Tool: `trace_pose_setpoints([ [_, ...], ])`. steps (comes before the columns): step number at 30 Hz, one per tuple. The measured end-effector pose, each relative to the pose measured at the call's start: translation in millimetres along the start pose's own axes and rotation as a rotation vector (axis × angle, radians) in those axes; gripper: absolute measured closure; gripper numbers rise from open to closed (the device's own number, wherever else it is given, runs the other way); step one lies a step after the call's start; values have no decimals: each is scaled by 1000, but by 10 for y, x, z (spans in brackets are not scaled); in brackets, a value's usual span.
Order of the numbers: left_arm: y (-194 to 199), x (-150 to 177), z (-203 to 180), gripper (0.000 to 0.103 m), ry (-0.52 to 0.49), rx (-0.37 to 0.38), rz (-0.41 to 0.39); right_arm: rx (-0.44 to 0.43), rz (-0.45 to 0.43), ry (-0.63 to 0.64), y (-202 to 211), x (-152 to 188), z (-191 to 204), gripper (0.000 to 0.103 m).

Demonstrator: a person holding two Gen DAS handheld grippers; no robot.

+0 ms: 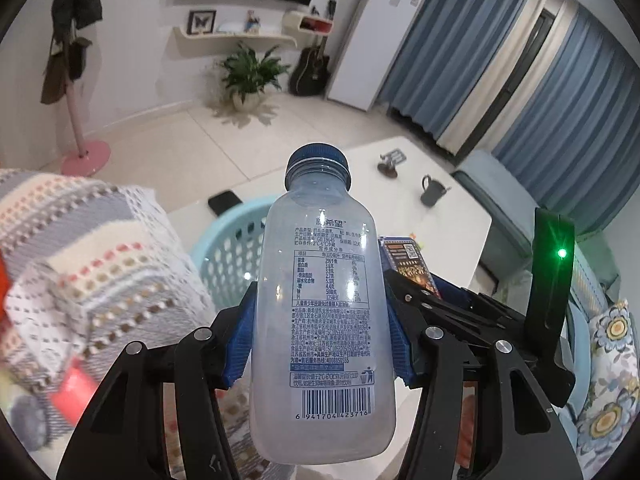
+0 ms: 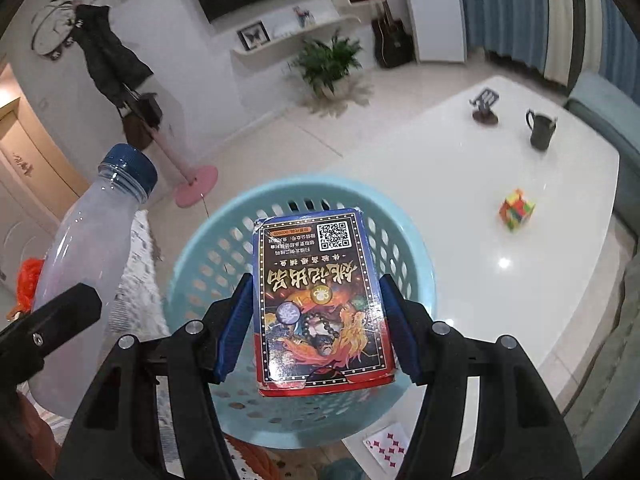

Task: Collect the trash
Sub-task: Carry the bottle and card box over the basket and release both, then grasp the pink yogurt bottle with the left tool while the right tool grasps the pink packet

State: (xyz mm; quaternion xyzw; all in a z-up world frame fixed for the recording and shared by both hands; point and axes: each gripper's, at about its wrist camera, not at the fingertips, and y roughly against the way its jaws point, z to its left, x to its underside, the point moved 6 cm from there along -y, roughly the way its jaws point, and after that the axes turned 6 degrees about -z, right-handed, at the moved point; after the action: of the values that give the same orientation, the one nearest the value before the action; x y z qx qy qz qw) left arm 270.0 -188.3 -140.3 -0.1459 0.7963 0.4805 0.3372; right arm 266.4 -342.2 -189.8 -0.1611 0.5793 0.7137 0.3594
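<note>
I have the plastic bottle (image 1: 324, 312) pinched in my left gripper (image 1: 320, 336), its blue pads pressing the bottle's two sides about mid-body. Its long axis runs away from me along the fingers, blue cap (image 1: 319, 164) at the far end, barcode end nearest the camera. The bottle looks empty, only cloudy on the inside. It hangs in the air just left of the light blue basket (image 1: 224, 240), over a knitted patterned blanket (image 1: 80, 264).

In the right wrist view the same bottle (image 2: 84, 280) shows at the left edge, tilted with the cap up and to the right, beside the basket's left rim.

My right gripper (image 2: 316, 324) clamps a small printed card box (image 2: 320, 304) between its blue pads, one on each long edge. The box lies flat-faced to the camera, long axis pointing away, QR-code end far, red edge near. It sits directly above the open mouth of the basket (image 2: 416, 264). The basket's perforated wall and floor show around the box; I see nothing lying inside it, though the box hides the middle.

The basket stands at the near-left corner of the white surface (image 2: 480, 184). Further right on it are a coloured puzzle cube (image 2: 517, 210), a dark mug (image 2: 541, 128) and a small stand (image 2: 486, 106) at the far side. A playing card (image 2: 387, 446) lies on the near edge, just right of the basket's base.
</note>
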Motion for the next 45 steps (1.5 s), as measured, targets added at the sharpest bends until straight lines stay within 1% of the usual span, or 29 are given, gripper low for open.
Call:
trace_pose_setpoints([
  [3, -135, 16, 52, 48, 15, 2, 28, -2, 26, -8, -84, 80, -25, 43],
  [4, -125, 59, 75, 48, 24, 0, 30, -5, 34, -11, -109, 100, -37, 43],
  [6, -128, 80, 109, 44, 52, 1, 31, -18, 50, -1, -143, 127, -42, 43],
  [8, -152, 11, 163, 41, 68, 20, 26, -12, 48, 11, -148, 134, -52, 43],
  [10, -110, 7, 177, 36, 73, 23, 12, -18, 48, 11, -151, 136, -67, 43],
  [11, -83, 11, 176, 35, 72, 21, 6, -21, 48, 9, -140, 135, -64, 41],
  [14, -20, 19, 162, 35, 69, 27, -4, -28, 42, 3, -94, 147, -46, 36],
  [21, 140, 74, 117, 35, 69, 20, -24, -46, 26, 22, 55, 143, 61, 36],
  [24, 266, 95, 144, 35, 71, 9, -42, -59, 11, 46, 141, 149, 170, 36],
  [26, 398, 109, 178, 35, 76, -2, -65, -82, 0, 61, 217, 151, 278, 36],
  [29, 641, 106, 274, 35, 88, -46, -113, -107, -23, 96, 326, 153, 457, 36],
  [30, 755, 99, 310, 35, 93, -89, -145, -114, -29, 107, 358, 156, 514, 36],
  [33, 1237, 128, 479, 33, 93, -271, -273, -155, -51, 149, 467, 185, 776, 36],
  [34, 1372, 155, 555, 31, 112, -312, -302, -166, -53, 161, 485, 202, 854, 36],
  [36, 1586, 208, 735, 31, 169, -372, -338, -191, -56, 199, 512, 253, 1071, 36],
  [37, 1676, 243, 846, 31, 210, -403, -347, -201, -56, 219, 517, 284, 1178, 36],
  [39, 1785, 311, 1109, 31, 293, -437, -342, -223, -50, 253, 519, 354, 1378, 36],
  [43, 1857, 439, 1560, 31, 444, -457, -319, -251, -33, 311, 518, 509, 1704, 36],
  [45, 1791, 442, 1681, 31, 475, -456, -298, -254, -29, 338, 526, 568, 1814, 36],
])
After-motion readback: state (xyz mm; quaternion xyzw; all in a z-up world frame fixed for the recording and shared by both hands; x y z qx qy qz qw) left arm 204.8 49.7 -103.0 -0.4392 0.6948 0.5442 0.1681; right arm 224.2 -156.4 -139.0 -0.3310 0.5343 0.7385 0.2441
